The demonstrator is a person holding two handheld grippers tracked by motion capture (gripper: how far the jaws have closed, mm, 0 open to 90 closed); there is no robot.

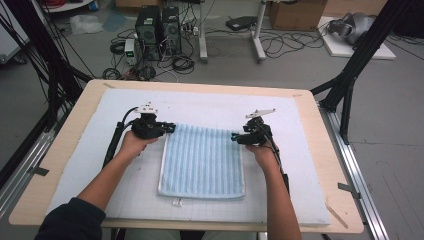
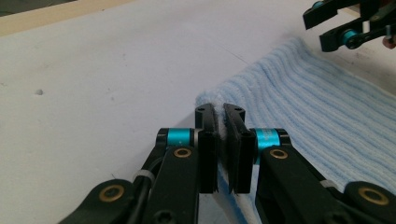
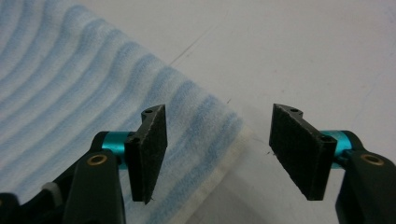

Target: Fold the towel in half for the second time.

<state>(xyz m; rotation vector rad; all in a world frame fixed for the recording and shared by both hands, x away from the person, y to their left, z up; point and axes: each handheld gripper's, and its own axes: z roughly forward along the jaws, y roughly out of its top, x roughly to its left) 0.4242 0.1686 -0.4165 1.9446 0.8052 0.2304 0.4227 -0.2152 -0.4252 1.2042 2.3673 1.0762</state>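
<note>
A light blue ribbed towel (image 1: pixel 202 160) lies flat on the white mat (image 1: pixel 300 165). My left gripper (image 1: pixel 172 128) is at the towel's far left corner. In the left gripper view its jaws (image 2: pixel 220 121) are shut on the towel (image 2: pixel 327 107) edge, with fabric pinched between the pads. My right gripper (image 1: pixel 234 137) is at the far right corner. In the right gripper view it (image 3: pixel 217 135) stands open, one pad over the towel (image 3: pixel 70 70) corner and the other over bare mat, neither pressing on the cloth. The right gripper (image 2: pixel 336 28) also appears far off in the left gripper view.
The mat covers a wooden table (image 1: pixel 75 125). A small white tag or clip (image 1: pixel 176 202) lies just off the towel's near edge. Black frame struts (image 1: pixel 360 55) rise at both sides. Computers and cables (image 1: pixel 155 35) sit on the floor beyond.
</note>
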